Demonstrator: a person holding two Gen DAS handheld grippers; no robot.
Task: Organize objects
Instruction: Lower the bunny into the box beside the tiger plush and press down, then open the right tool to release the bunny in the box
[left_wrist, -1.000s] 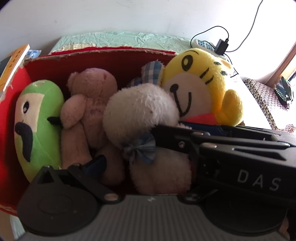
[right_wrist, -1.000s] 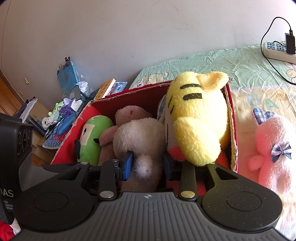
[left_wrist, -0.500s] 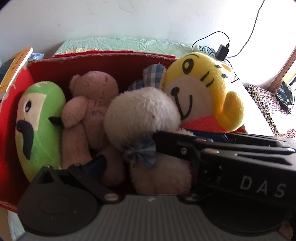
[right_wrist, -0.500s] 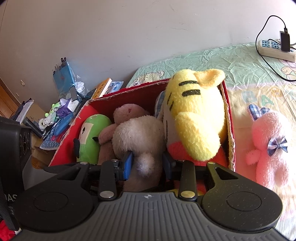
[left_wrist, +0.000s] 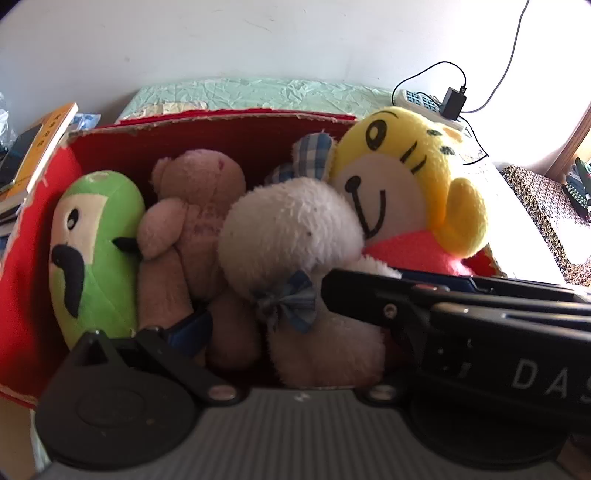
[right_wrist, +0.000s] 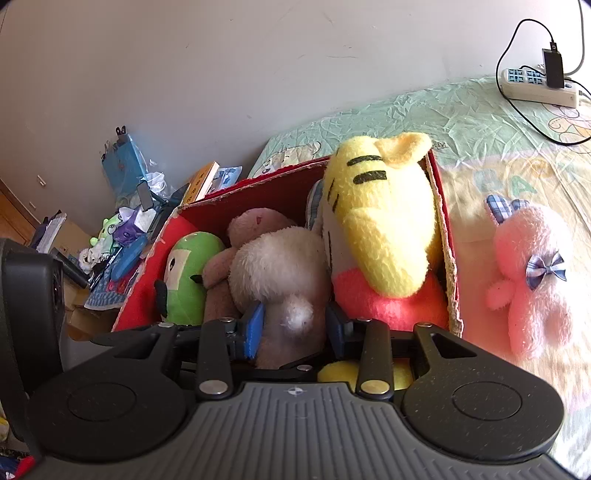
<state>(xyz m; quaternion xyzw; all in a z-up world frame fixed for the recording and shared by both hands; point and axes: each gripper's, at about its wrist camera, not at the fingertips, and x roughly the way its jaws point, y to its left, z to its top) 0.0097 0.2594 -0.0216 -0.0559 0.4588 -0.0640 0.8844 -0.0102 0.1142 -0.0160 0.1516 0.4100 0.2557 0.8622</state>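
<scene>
While four soft toys already sit packed in a red cardboard box (right_wrist: 448, 236), the right gripper (right_wrist: 293, 323) reaches into the box with its two blue-padded fingers set either side of the lower body of a white plush rabbit (right_wrist: 280, 266). The pads touch or nearly touch the fur, so the claw appears closed narrowly around the toy, though how firmly cannot be told. The rabbit is wedged in the middle of the box, between a tan teddy bear (left_wrist: 199, 206) and a yellow tiger plush (left_wrist: 402, 188), with a green plush (left_wrist: 92, 254) against the left wall.

From the left wrist view, the left gripper (left_wrist: 295, 332) hovers at the near edge of the box. Only one of its blue pads shows, by the bear's leg; the other side is hidden behind the right gripper's black body, so its opening cannot be told.

The step in hand looks like seating the rabbit in the box. One toy remains outside: a pink plush rabbit (right_wrist: 532, 273) lying on the bedsheet (right_wrist: 461, 122) just right of the box. The next move likely calls for letting go, withdrawing upward without dragging fur, then reaching right for the pink one.
</scene>
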